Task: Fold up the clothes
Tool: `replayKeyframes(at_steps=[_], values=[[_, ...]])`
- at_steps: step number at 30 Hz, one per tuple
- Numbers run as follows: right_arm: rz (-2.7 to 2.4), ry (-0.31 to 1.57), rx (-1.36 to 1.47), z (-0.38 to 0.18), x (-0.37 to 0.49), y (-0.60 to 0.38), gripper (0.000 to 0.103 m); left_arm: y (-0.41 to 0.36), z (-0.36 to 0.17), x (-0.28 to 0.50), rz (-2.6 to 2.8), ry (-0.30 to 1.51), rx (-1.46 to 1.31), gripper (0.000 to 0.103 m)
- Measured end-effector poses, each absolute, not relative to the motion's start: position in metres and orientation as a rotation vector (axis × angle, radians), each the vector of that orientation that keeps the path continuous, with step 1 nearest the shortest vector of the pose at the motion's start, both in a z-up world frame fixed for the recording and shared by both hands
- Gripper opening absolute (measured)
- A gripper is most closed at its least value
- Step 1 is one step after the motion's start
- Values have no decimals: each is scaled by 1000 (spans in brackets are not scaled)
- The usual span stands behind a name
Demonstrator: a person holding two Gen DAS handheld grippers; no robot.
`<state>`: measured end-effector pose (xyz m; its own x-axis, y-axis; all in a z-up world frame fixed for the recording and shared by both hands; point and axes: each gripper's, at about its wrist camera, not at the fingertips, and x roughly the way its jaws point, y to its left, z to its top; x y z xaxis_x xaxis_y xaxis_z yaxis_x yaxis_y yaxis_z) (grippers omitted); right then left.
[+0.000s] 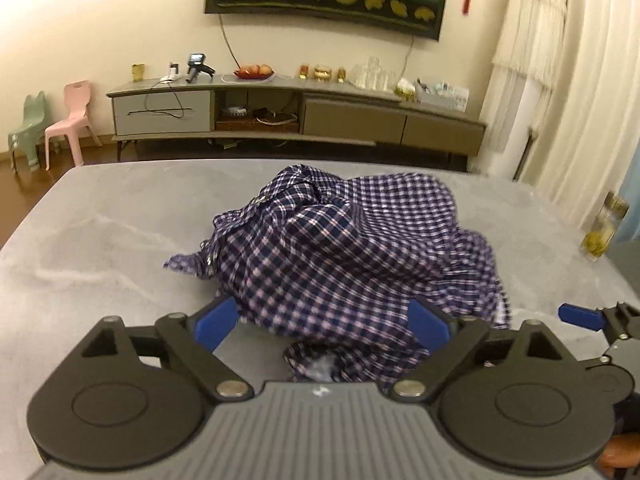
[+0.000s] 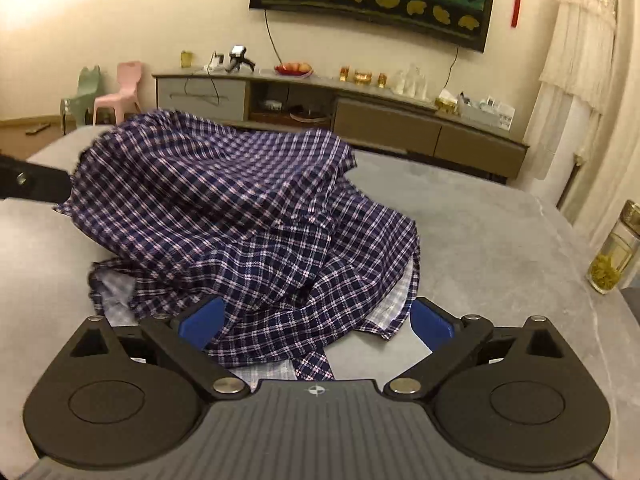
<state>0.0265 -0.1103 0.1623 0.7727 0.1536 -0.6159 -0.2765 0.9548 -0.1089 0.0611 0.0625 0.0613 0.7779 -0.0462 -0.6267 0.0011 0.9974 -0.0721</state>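
A crumpled navy and white checked shirt (image 1: 340, 248) lies in a heap on the grey table (image 1: 100, 232). My left gripper (image 1: 320, 326) is open, its blue pads either side of the heap's near edge, with cloth between them. In the right wrist view the shirt (image 2: 224, 216) bulges up high at the left. My right gripper (image 2: 316, 320) is open, its pads either side of the shirt's near hem. The right gripper's blue tip also shows at the right edge of the left wrist view (image 1: 580, 316). A black part of the left gripper (image 2: 32, 182) shows at the left edge.
The grey table (image 2: 500, 248) spreads out around the shirt. A glass bottle with yellow contents (image 2: 614, 256) stands by the table's right edge. Beyond are a long TV cabinet (image 1: 296, 116), small pink and green chairs (image 1: 68, 120), and curtains (image 1: 560, 80).
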Motion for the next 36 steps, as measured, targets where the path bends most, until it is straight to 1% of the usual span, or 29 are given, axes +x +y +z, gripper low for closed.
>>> replayKeyframes(at_steps=[3,7,8,9,10,11,12,13,14,17,19,21,22,23,24,25,26,27,28,29,30,31,33,34,35,36], values=[[233,683,-205,151,45,-105,99,65,51,85,-19,693,-38,98],[244,716,-198,137,74,-93,99,71,28,119,32,715,-48,98],[250,724,-196,132,81,-91,98,73,21,125,24,713,-56,95],[273,737,-193,126,88,-88,93,75,15,131,6,710,-65,74],[310,763,-189,121,96,-85,56,77,9,136,-12,708,-73,30],[337,799,-187,115,103,-82,10,82,7,140,-38,704,-99,7],[351,806,-181,114,109,-81,8,89,8,142,-67,699,-132,2],[358,774,-166,119,112,-85,4,95,16,138,-84,657,-156,2],[360,708,-141,133,110,-92,4,102,31,128,-96,595,-162,2],[417,489,-67,190,74,-119,2,119,62,79,-185,528,-163,2],[477,454,-64,209,44,-134,2,131,81,45,-249,492,-163,2],[525,615,-99,184,34,-141,2,133,51,38,-270,642,-185,5],[547,709,-118,168,30,-144,3,133,32,37,-276,735,-198,9],[544,783,-132,152,30,-147,3,135,18,36,-263,782,-211,12],[523,828,-129,141,33,-151,4,137,7,34,-242,808,-224,21],[499,862,-118,133,36,-155,9,140,3,32,-220,806,-242,32],[488,846,-85,137,38,-159,20,143,6,30,-209,786,-263,41],[484,806,-41,147,40,-164,33,146,11,28,-201,754,-276,61],[483,760,-3,157,42,-167,69,147,16,28,-189,725,-277,78],[478,714,21,164,47,-170,98,146,21,28,-176,698,-272,83],[470,670,41,168,54,-173,102,142,24,34,-165,684,-255,87],[468,652,41,168,66,-173,102,138,26,43,-154,677,-233,88],[429,711,10,149,93,-166,102,122,24,67,-137,694,-178,91],[406,747,-6,138,107,-163,99,114,19,81,-135,710,-137,89],[394,798,-27,124,120,-157,78,108,14,92,-112,721,-93,80],[401,848,-33,112,129,-153,57,106,11,103,-88,733,-74,38]])
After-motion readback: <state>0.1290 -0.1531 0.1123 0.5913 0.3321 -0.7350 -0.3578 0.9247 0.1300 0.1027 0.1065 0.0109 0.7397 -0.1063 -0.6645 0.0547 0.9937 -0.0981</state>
